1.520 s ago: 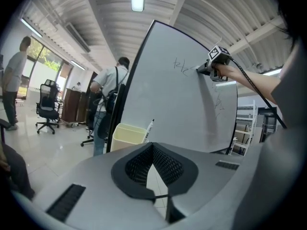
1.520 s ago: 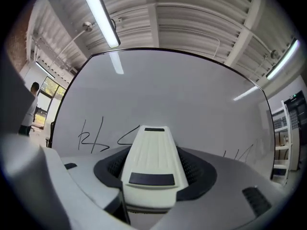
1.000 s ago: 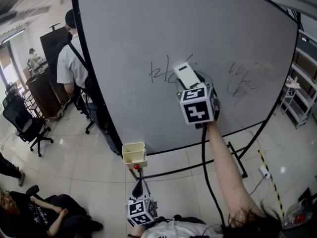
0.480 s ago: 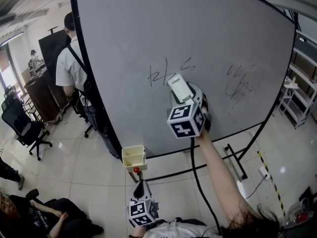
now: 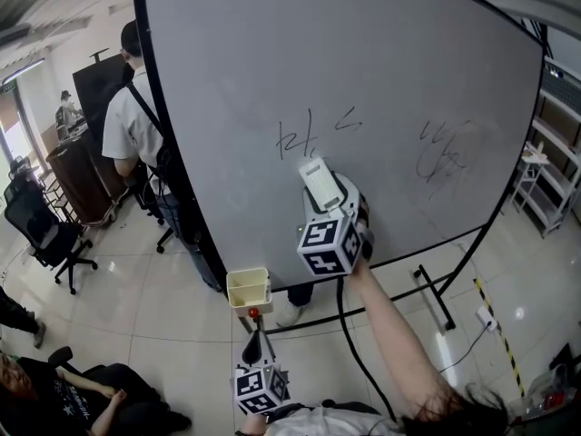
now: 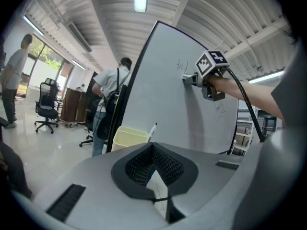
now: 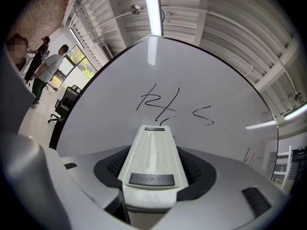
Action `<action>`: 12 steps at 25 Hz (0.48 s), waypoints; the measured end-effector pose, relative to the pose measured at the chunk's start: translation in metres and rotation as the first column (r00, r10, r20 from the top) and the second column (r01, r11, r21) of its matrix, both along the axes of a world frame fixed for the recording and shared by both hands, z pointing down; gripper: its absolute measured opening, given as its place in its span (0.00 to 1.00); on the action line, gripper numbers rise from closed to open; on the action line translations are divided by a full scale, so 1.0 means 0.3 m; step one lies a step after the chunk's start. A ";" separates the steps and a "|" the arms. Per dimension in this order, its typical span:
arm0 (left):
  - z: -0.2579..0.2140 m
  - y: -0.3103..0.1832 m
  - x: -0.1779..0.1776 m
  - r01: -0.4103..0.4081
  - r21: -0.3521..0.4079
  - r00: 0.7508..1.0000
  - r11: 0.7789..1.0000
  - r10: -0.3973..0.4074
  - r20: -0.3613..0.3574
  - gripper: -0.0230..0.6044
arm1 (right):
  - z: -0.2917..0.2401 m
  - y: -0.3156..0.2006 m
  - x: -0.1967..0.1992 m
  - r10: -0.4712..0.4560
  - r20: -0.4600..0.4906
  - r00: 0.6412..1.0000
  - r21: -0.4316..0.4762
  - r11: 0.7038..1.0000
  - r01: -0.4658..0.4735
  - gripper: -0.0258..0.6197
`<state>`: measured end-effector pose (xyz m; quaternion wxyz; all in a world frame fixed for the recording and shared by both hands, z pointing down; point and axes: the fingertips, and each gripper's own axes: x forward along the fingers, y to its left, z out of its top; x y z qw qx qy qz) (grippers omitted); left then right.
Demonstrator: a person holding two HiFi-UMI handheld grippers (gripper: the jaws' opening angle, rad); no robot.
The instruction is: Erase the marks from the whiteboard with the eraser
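You are standing in an open workspace, part office and part lab, set up in an industrial hall. Overhead, a corrugated metal ceiling (image 6: 216,13) on exposed beams is carrying long tube lights (image 7: 153,8). Under you, a glossy pale tiled floor (image 5: 154,298) is reflecting them. A large whiteboard (image 5: 408,80) on a black floor stand is filling the middle. To your left, black swivel office chairs (image 5: 45,234) are sitting near a dark cabinet (image 5: 77,175), a person in a white shirt (image 5: 127,125) is standing beside the board, and big windows (image 6: 48,59) are letting in daylight. To your right, light metal shelving (image 5: 554,180) is lining the wall.
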<state>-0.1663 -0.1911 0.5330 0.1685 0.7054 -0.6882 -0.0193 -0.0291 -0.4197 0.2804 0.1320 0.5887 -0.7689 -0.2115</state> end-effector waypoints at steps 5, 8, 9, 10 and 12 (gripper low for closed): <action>0.008 0.004 -0.004 -0.001 -0.009 1.000 1.000 0.001 -0.001 0.03 | -0.316 -0.026 0.091 -0.024 0.156 0.987 0.059 0.998 0.015 0.46; 0.010 -0.003 -0.006 -0.002 -0.011 1.000 1.000 0.002 -0.001 0.03 | -0.443 -0.029 0.136 -0.012 0.206 0.978 0.087 0.996 -0.006 0.46; 0.009 -0.004 -0.005 -0.001 -0.010 1.000 1.000 0.001 -0.005 0.03 | -0.416 -0.024 0.126 -0.014 0.203 0.979 0.076 0.997 -0.001 0.46; 0.009 -0.006 -0.004 -0.001 -0.011 1.000 1.000 0.001 -0.010 0.03 | -0.353 -0.017 0.105 -0.021 0.189 0.982 0.054 0.998 0.011 0.46; 0.013 -0.008 -0.001 -0.004 -0.011 1.000 1.000 0.004 -0.012 0.03 | -0.156 -0.003 0.050 -0.036 0.125 0.991 -0.008 0.999 0.037 0.46</action>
